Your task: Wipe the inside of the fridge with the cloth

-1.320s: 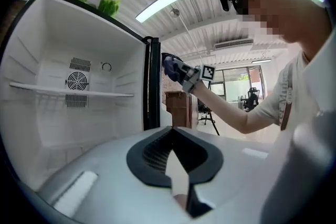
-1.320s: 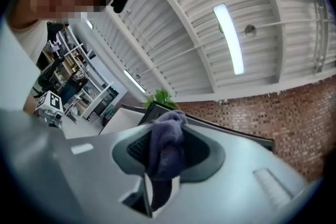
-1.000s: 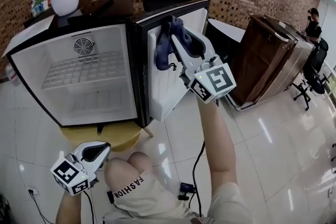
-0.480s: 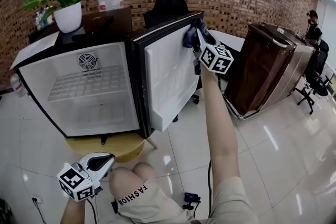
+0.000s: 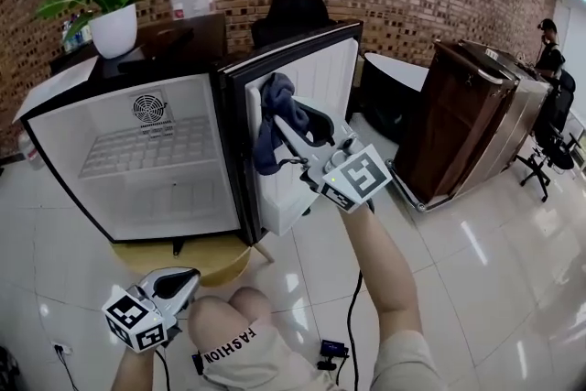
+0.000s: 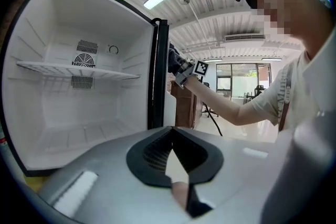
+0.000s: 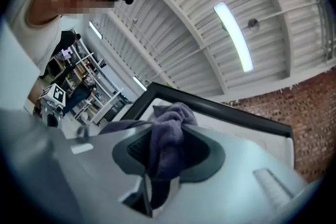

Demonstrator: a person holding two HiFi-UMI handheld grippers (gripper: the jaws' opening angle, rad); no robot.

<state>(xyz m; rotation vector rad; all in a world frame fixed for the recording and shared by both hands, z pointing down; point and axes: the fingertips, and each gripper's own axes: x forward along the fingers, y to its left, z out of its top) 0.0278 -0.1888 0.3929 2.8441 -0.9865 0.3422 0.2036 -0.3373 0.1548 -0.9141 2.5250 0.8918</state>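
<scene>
Cloth (image 5: 271, 131), bunched in the clamped right gripper (image 5: 295, 120), hangs at the inner face of the open fridge door (image 5: 316, 73), right of the fridge cavity (image 5: 137, 156), while the left gripper (image 5: 176, 285) sits clenched and empty, low and near; the loose tail could snag the door's edge and pull free

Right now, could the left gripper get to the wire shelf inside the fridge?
Probably yes: the door stands open, and nothing shows between the left gripper and the shelf.
</scene>
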